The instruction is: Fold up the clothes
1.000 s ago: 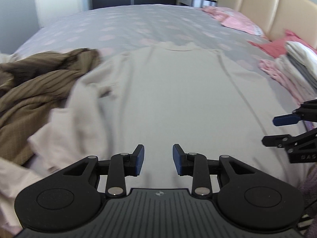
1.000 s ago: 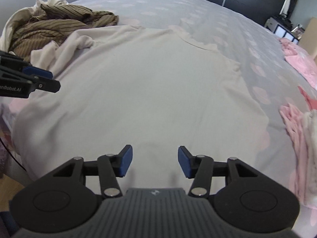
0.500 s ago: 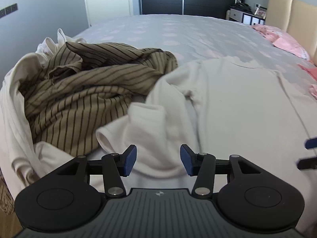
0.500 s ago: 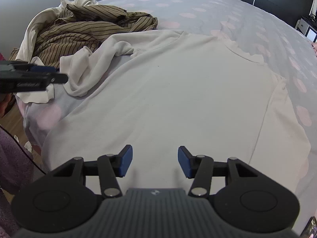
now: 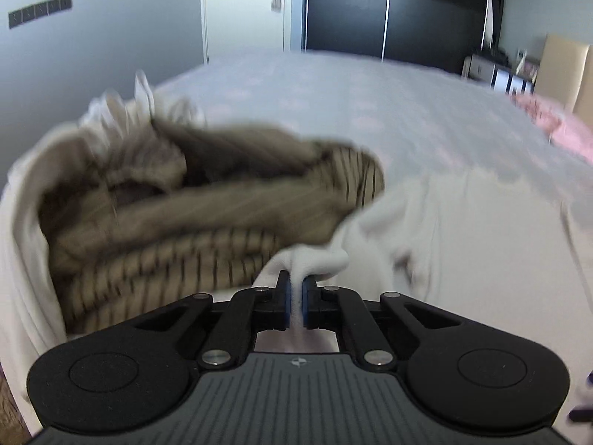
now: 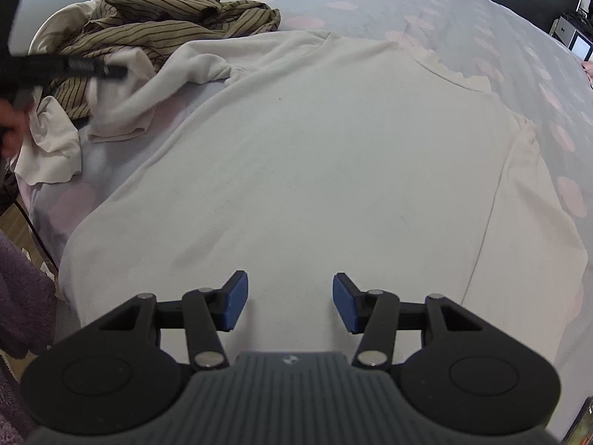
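A cream long-sleeve shirt [image 6: 333,155] lies spread flat on the bed, its collar at the far side. Its left sleeve [image 6: 155,85] is bunched beside the clothes pile. My left gripper [image 5: 295,289] is shut on that sleeve's cloth [image 5: 315,261]; it also shows at the left edge of the right wrist view [image 6: 111,71], blurred. My right gripper [image 6: 289,296] is open and empty, just above the shirt's lower part.
A pile with a brown striped garment [image 6: 166,18] and white clothes [image 6: 48,141] sits at the bed's left edge. The grey spotted bedspread [image 6: 463,29] stretches beyond. Pink clothes [image 5: 556,126] lie far right. A dark wardrobe [image 5: 400,11] and a door stand behind.
My left gripper swung left from the shirt's body to the bunched sleeve and shut on it. My right gripper stayed open and drifted slightly over the shirt.
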### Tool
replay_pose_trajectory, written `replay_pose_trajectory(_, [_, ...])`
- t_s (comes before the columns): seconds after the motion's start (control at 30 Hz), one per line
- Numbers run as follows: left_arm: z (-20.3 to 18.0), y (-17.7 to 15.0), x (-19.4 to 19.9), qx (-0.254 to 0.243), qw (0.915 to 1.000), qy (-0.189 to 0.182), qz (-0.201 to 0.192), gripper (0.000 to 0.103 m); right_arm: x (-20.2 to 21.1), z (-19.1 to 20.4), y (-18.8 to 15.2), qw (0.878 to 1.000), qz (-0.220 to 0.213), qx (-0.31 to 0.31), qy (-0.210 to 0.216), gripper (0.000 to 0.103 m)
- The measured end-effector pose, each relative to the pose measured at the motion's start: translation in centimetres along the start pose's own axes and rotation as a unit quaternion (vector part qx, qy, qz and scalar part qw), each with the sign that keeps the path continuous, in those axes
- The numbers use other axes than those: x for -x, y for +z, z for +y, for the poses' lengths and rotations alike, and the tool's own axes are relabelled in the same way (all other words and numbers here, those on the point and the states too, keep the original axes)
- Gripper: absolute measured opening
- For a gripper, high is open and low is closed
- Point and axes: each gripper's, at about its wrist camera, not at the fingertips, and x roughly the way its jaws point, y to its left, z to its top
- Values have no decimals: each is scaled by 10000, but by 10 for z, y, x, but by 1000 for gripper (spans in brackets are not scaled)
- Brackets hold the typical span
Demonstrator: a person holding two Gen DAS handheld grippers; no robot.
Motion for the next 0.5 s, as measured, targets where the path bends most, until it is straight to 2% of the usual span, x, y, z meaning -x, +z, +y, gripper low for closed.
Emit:
replay_pose_trajectory(0.27, [10, 82, 51, -34, 9934, 34, -1148, 3, 2, -2, 1, 9999, -15, 33, 113, 54])
replay_pose_trajectory(0.5, [-32, 103, 84, -626, 9796, -564, -1823, 3, 9, -5, -1, 9999, -112, 5, 81, 54])
